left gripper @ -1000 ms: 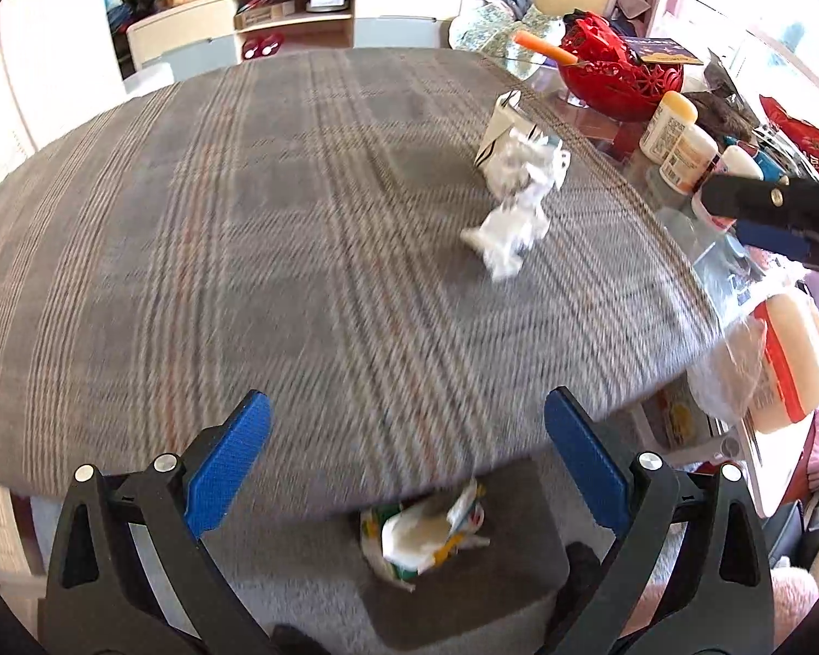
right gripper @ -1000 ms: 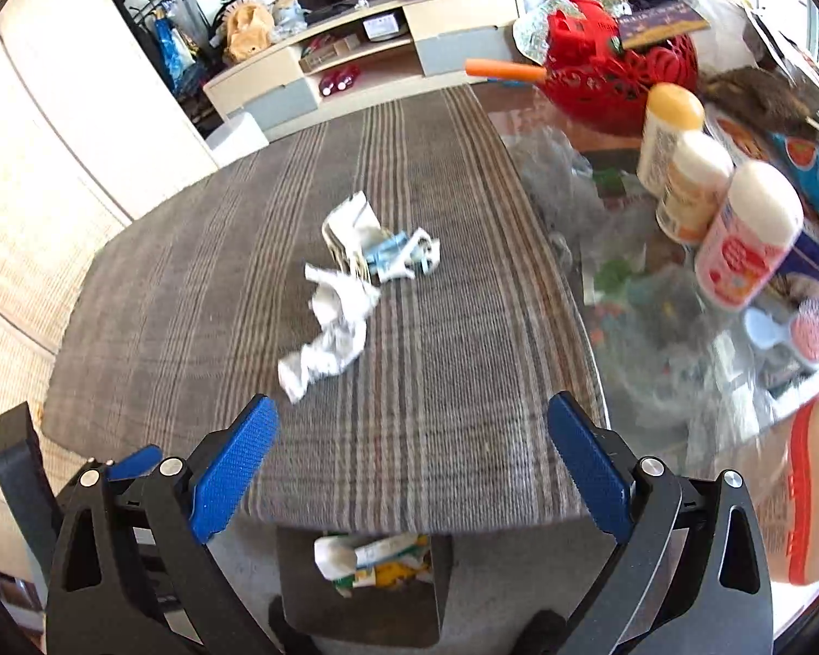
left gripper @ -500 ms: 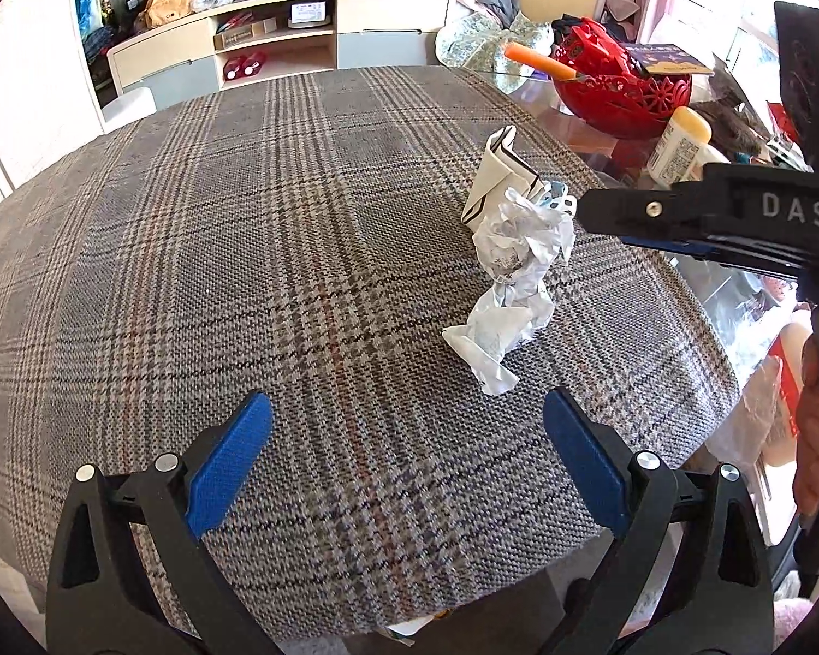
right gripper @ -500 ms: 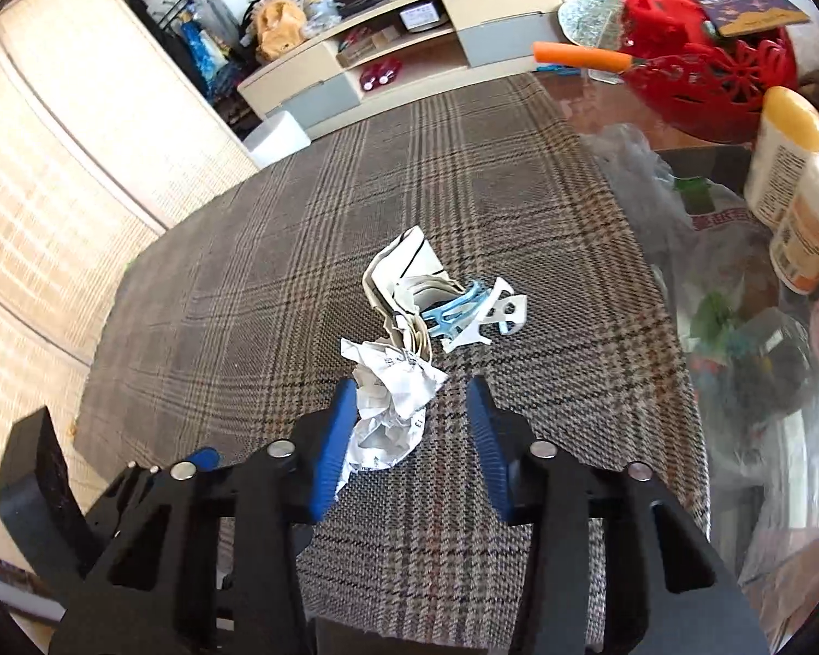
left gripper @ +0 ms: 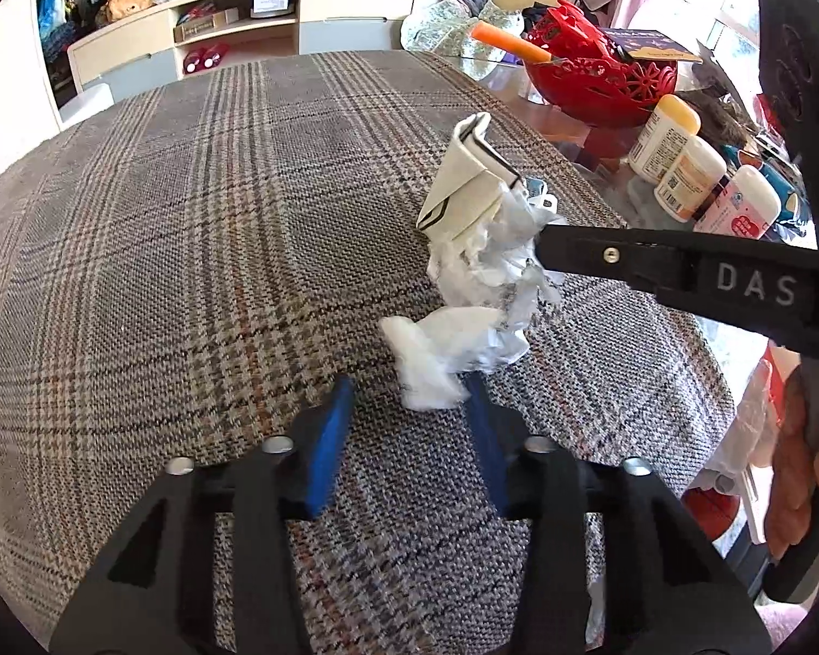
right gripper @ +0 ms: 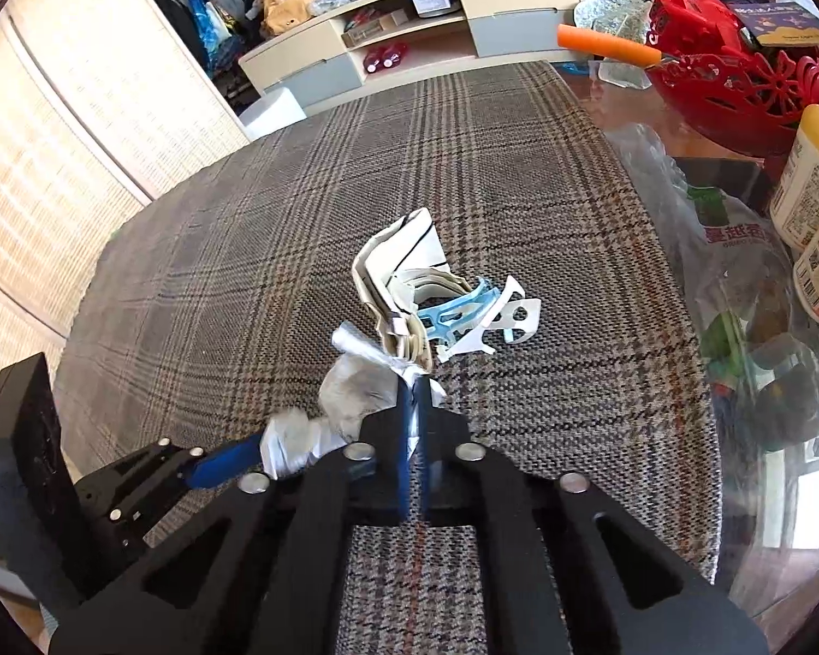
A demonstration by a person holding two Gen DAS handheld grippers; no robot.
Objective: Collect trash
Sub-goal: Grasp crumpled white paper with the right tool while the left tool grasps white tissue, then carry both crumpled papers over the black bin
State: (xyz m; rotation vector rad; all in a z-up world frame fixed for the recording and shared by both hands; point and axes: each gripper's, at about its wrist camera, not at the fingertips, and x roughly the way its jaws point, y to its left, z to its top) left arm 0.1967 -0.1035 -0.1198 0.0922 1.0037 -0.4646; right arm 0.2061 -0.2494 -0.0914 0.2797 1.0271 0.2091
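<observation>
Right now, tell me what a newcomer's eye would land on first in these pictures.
First the crumpled white paper at the middle of the plaid tablecloth, pinched by the right tongs while the left tongs close around its lower end. Just behind it lies a folded white carton. At the far right edge, a bright red basket with an orange stick stands out.

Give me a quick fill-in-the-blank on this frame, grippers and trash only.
1. The right gripper is shut on the crumpled ____.
2. The left gripper is ____, its fingers at the lower end of the paper.
3. The paper lies on a ____-patterned cloth.
4. The basket beyond the cloth is ____.

Missing: paper; open; plaid; red
</observation>
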